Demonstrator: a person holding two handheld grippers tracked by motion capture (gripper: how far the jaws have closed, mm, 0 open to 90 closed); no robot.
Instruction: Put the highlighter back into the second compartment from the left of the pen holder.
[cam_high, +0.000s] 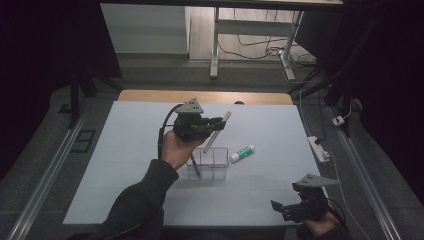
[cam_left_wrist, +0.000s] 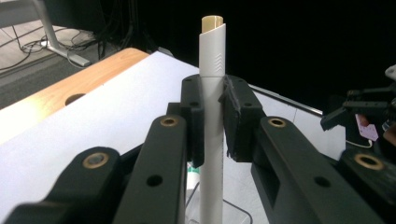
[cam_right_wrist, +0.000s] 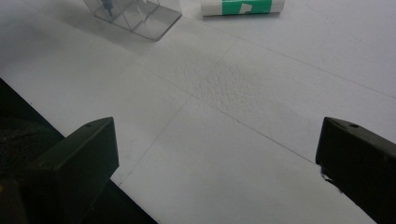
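Left gripper view: white pen (cam_left_wrist: 212, 116) bottom cut off

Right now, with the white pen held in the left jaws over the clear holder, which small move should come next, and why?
Probably lower the left gripper a little, guiding the white pen into a compartment of the clear holder. The jaws are clamped on the pen, which hangs tilted with its lower end just above the holder's rim. A dark pen already stands in the left compartment.
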